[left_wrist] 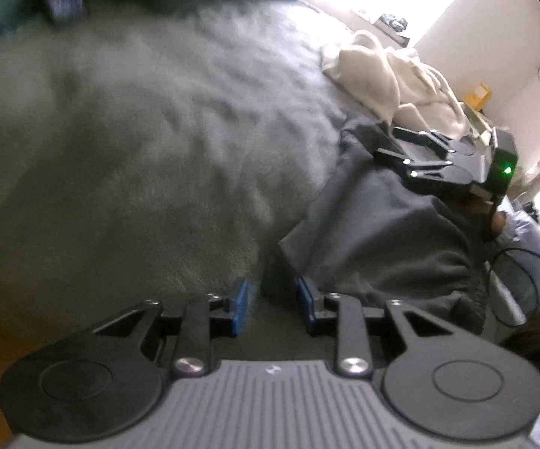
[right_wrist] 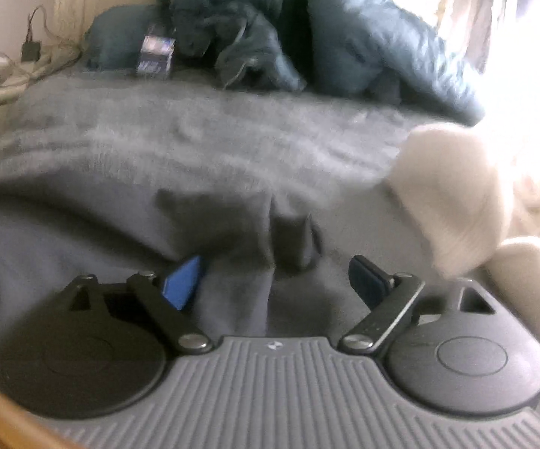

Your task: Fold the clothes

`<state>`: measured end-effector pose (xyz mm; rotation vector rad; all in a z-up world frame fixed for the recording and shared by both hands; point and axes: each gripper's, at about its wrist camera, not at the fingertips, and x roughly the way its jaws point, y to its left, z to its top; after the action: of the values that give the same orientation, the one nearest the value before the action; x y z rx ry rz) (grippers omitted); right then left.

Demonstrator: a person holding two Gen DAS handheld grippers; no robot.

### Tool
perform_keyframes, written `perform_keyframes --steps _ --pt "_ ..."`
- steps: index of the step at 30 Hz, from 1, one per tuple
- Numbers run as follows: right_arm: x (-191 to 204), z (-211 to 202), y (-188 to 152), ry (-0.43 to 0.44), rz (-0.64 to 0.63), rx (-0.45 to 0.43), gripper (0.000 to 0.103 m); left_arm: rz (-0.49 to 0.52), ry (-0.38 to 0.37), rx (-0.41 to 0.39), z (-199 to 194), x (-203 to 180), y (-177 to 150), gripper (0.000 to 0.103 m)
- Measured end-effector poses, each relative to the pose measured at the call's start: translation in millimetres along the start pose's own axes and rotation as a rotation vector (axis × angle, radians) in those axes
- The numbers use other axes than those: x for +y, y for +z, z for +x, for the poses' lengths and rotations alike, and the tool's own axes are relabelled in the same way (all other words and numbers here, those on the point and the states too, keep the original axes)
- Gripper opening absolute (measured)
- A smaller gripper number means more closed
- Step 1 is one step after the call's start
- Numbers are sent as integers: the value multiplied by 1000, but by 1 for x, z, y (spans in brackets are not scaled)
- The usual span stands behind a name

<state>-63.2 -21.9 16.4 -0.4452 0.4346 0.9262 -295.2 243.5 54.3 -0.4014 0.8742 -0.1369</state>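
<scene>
The bed, under its grey fleecy blanket, carries everything, and the folding looks barely begun: the dark grey garment lies rumpled near the bed's near edge, its cloth creased and doubled on itself with no clean fold to be seen, and beyond it, farther up the bed, a white garment sits in an unfolded heap — so, by my judgement, nearly all the work is left. A teal duvet is bunched at the head of the bed, past both garments. The right tongs stand spread wide right over the dark grey garment, a raised ridge of its cloth running between the pads without being pinched, the white garment just to their right. The left tongs are parted only a little and grip nothing — they hover at the dark grey garment's corner, blanket to their left and the garment just ahead and to their right.
</scene>
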Motion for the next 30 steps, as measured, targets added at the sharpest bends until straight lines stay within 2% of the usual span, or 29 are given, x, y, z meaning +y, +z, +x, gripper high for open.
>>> perform_keyframes --steps 2,4,6,7,8,11,13,15,17,19,23,25,28,30 --pt "-2 -26 10 -40 4 -68 83 61 7 -57 -17 -19 2 29" --pt "-4 -52 17 -64 -3 -119 84 87 -21 -115 -26 -36 4 29" --pt "-6 -74 19 -105 7 -135 85 124 -50 -154 -22 -55 8 29" --pt "-6 -83 18 -94 38 -130 85 146 -56 -162 -13 -65 12 29" --pt "-6 -92 16 -77 68 -125 85 172 -56 -163 -4 -74 15 30" --pt "18 -119 -2 85 107 -111 84 259 -36 -140 37 -96 28 31" --pt "43 -127 -18 117 63 -86 84 307 -3 -95 71 -104 34 33" --pt "69 -132 -36 136 17 -44 84 308 43 -45 99 -102 35 36" --pt "85 -129 -58 123 11 45 83 290 41 -30 109 -96 33 36" --pt "88 -141 -82 81 42 25 83 286 40 -24 104 -94 33 35" --pt "75 -166 -99 72 165 33 83 318 66 -7 93 -97 29 34" --pt "73 -177 -96 69 162 19 83 323 83 -3 85 -102 30 34" --pt "71 -193 -86 65 160 -12 82 352 93 -37 63 -112 30 39" --pt "71 -201 -79 109 186 -75 83 386 92 -68 52 -122 31 41"
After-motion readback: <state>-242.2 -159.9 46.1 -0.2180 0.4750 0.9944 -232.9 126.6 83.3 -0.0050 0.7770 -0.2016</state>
